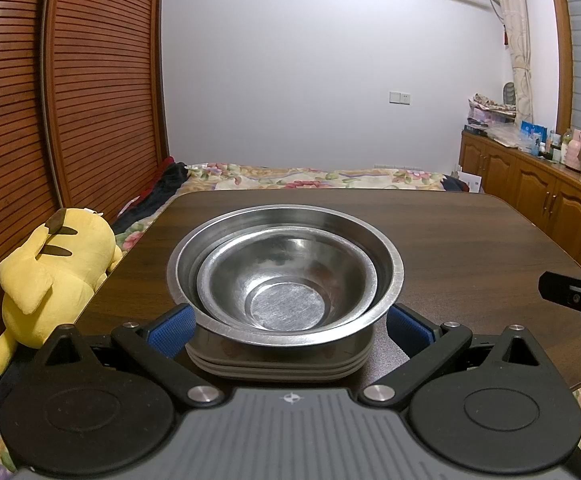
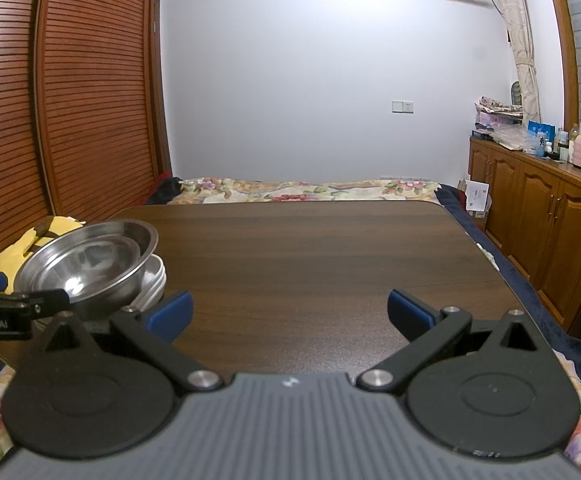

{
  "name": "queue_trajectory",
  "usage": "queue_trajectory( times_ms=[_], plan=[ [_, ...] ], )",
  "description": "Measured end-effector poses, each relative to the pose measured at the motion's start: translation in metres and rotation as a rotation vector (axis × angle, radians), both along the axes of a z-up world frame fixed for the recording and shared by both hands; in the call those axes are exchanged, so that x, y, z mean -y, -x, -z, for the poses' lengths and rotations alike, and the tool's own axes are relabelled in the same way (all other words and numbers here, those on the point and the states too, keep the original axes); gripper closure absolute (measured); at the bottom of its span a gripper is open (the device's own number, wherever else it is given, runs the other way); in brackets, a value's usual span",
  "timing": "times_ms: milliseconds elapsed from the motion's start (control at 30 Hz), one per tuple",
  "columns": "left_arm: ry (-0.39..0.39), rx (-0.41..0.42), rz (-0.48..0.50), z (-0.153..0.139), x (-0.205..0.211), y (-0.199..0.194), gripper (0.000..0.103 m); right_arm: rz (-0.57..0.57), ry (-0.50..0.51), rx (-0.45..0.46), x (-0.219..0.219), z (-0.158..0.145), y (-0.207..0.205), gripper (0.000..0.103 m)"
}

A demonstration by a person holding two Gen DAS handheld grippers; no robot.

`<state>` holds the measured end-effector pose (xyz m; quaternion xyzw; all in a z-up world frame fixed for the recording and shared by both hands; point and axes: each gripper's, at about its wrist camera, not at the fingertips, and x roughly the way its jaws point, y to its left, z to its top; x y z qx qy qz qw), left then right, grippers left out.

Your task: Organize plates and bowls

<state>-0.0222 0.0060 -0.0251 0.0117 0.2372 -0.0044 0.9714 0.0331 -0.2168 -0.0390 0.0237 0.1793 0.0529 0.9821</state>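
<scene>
Nearby, plush toy beside table.

a home bedroom; floral-quilted bed beyond the table, slatted wardrobe, cluttered wooden cabinets, plush toy

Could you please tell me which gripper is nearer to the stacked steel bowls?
Left. The left gripper is open around the steel bowls; the right gripper is open over bare table, off to their right.
</scene>
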Motion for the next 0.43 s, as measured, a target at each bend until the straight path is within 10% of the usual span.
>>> queue_trajectory(
  times_ms=[433],
  plan=[
    [-0.001,-0.004,0.003,0.0005,-0.0007,-0.0007,0.0,0.0,0.001,0.0,-0.0002,-0.0003,-0.0002,0.0]
  ],
)
